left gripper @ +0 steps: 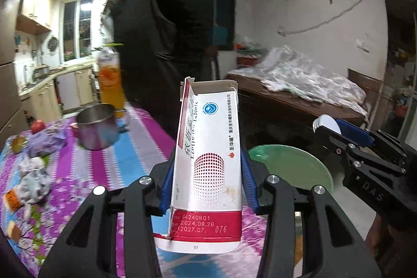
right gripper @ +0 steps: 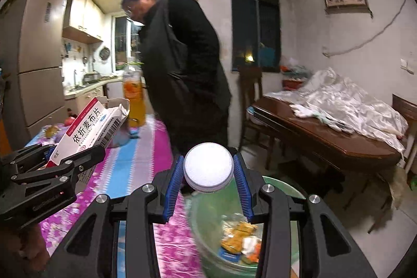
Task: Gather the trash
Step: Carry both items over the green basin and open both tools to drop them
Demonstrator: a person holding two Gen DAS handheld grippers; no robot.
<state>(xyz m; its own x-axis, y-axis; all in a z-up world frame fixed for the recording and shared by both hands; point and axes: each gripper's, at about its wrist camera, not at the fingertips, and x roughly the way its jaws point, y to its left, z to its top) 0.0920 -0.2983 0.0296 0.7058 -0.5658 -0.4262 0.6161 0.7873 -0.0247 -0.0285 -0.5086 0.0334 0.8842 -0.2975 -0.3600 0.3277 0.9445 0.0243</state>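
Carrying a medicine box (left gripper: 208, 160) clenched in my left hand-held gripper (left gripper: 207, 184) and a capped bottle (right gripper: 208, 168) in my right hand-held gripper (right gripper: 208, 183), I near the part-filled green bin (right gripper: 234, 246), crumpled wrappers (left gripper: 34, 181) left on the bench (left gripper: 109, 163)

The white and red tablet box (left gripper: 208, 163) carries "04240801", "2024.08.26" and "2027.07. 076" on its near red band, with "01" on the white flap below. Its side reads "圣华曦" and a partly hidden "tablets". In the right wrist view the box face reads "依折麦布片" beside a barcode. The right gripper (left gripper: 329, 127) body shows "DAS".
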